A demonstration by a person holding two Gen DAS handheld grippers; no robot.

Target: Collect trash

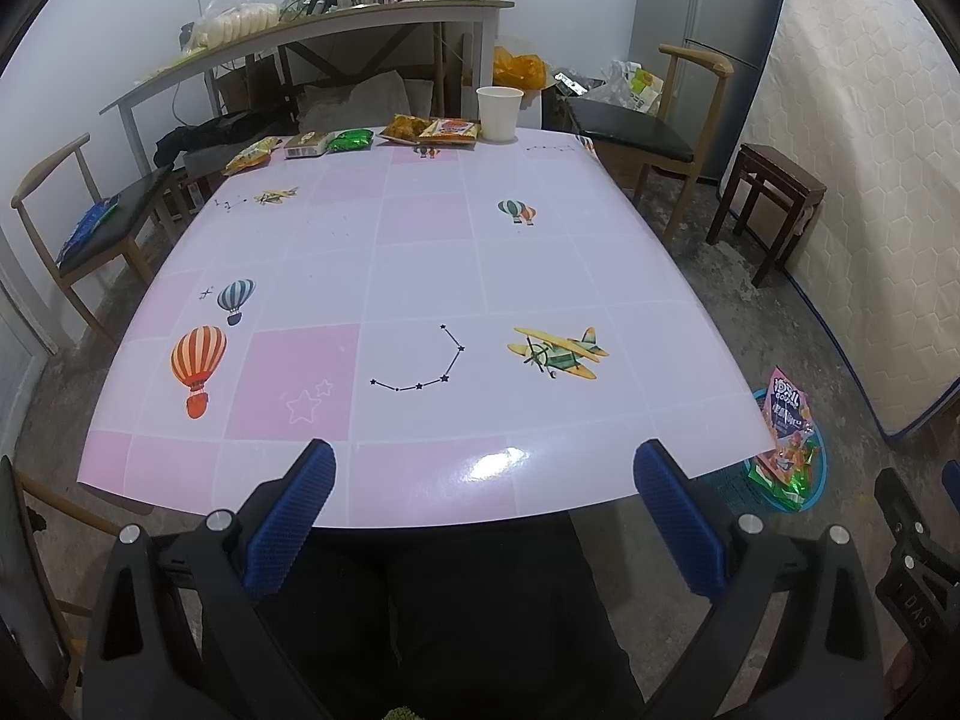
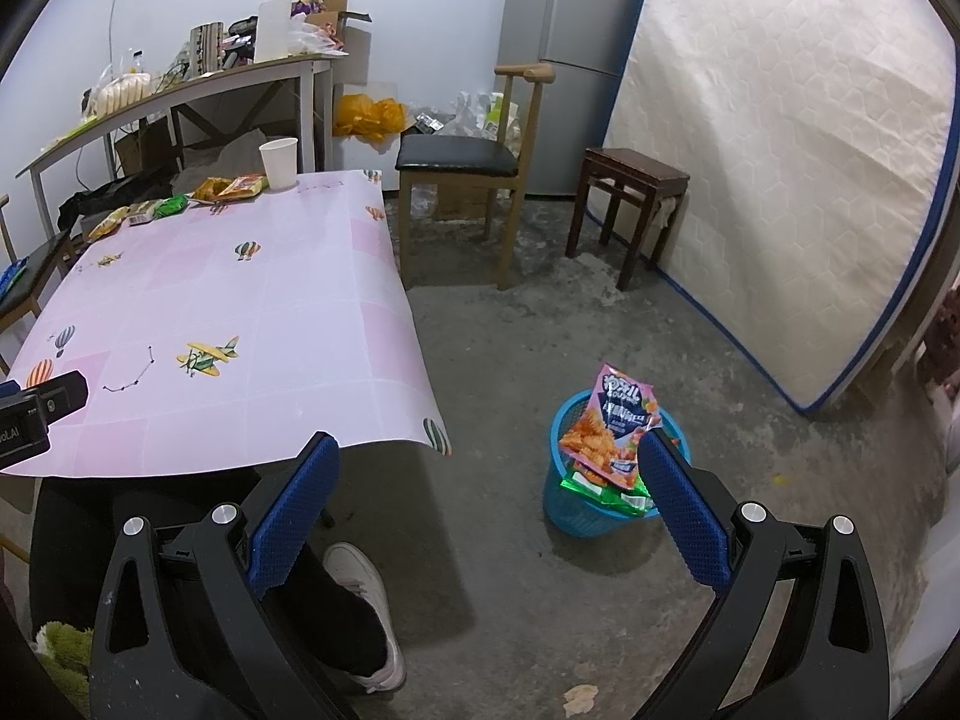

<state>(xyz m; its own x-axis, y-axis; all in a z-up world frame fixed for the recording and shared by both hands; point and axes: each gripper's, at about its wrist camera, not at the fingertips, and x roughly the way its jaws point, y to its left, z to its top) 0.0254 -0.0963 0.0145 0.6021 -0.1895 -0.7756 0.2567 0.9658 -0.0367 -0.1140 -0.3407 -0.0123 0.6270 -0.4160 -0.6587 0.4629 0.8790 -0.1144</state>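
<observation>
Several snack wrappers (image 1: pixel 336 143) and a white paper cup (image 1: pixel 499 112) lie along the far edge of the pink table (image 1: pixel 420 252). They also show in the right wrist view (image 2: pixel 180 204). A blue basket (image 2: pixel 576 504) on the floor right of the table holds a pink snack bag (image 2: pixel 618 414) and green wrappers; the basket also shows in the left wrist view (image 1: pixel 738 489). My left gripper (image 1: pixel 486 462) is open and empty over the table's near edge. My right gripper (image 2: pixel 486 450) is open and empty above the floor, left of the basket.
A black-seated wooden chair (image 2: pixel 459 159) and a dark stool (image 2: pixel 636 174) stand beyond the table. A mattress (image 2: pixel 780 150) leans at the right. A cluttered shelf table (image 1: pixel 312 30) is behind. The person's leg and white shoe (image 2: pixel 360 576) are below the right gripper.
</observation>
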